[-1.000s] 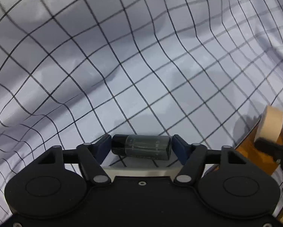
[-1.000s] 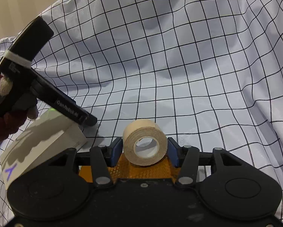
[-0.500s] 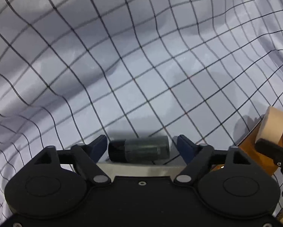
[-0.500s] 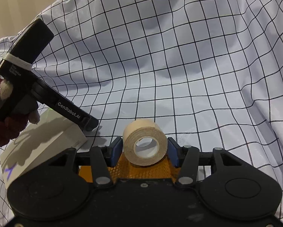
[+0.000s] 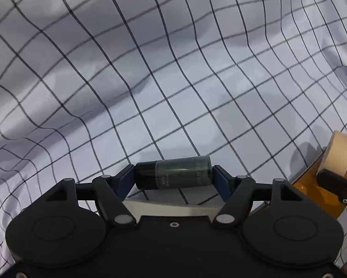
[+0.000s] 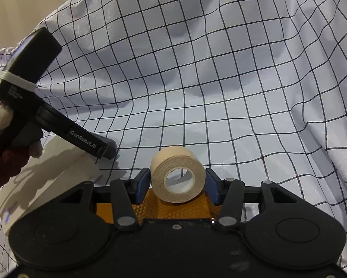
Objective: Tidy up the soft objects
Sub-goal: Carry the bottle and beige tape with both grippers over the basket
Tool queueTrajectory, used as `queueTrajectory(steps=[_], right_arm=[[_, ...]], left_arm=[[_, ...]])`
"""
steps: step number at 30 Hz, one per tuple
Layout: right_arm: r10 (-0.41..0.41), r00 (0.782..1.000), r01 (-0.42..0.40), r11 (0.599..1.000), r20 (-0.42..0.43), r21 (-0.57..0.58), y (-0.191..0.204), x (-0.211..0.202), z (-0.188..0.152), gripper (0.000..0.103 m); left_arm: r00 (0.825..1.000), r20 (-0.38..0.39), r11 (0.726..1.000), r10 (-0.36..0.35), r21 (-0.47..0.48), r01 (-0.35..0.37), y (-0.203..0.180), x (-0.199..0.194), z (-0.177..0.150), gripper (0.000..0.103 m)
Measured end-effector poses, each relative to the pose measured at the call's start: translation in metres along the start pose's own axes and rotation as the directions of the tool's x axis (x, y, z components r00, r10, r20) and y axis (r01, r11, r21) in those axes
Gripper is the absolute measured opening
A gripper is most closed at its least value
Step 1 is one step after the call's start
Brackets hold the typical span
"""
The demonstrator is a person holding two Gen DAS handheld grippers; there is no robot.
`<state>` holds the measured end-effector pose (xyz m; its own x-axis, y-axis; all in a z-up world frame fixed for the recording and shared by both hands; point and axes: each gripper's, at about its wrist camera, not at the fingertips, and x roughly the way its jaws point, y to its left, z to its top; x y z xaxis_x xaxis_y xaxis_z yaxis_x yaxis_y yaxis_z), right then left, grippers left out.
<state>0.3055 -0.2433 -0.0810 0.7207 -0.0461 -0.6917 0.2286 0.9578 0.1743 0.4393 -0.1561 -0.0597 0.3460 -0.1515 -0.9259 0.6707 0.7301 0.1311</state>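
The white black-gridded cloth (image 5: 173, 74) fills both views as it did a second ago, rumpled into folds. Half a second back the left tongs (image 5: 173, 177) stood wide of the small dark bottle (image 5: 173, 173); their jaws have just been closing and now both blue pads meet its ends, the bottle lying crosswise between them above a white box (image 5: 168, 199). The left tongs point steeply down at the cloth, the right tongs (image 6: 177, 183) slant more gently. The right tongs have not changed: clamped on the sides of a beige tape roll (image 6: 177, 177), its hole facing the camera, over an orange pad (image 6: 173, 210). Only the right view shows the left tongs from outside, held by a hand in a dark red glove (image 6: 2, 162) over the white box; only the left view shows the bottle.
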Motion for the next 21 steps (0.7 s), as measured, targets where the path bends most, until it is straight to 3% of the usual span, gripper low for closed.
queueTrajectory(steps=[7, 21], right_arm=[[-0.022, 1.0, 0.022, 1.0, 0.015, 0.013, -0.003, -0.009, 0.003, 0.05], [-0.018, 0.995, 0.018, 1.0, 0.102, 0.003, 0.001, -0.077, 0.012, 0.05]], left_arm=[[0.994, 0.11, 0.999, 0.024, -0.039, -0.019, -0.008, -0.035, 0.004, 0.067], [0.962, 0.264, 0.988, 0.072, -0.15, -0.033, -0.047, -0.129, -0.054, 0.067]])
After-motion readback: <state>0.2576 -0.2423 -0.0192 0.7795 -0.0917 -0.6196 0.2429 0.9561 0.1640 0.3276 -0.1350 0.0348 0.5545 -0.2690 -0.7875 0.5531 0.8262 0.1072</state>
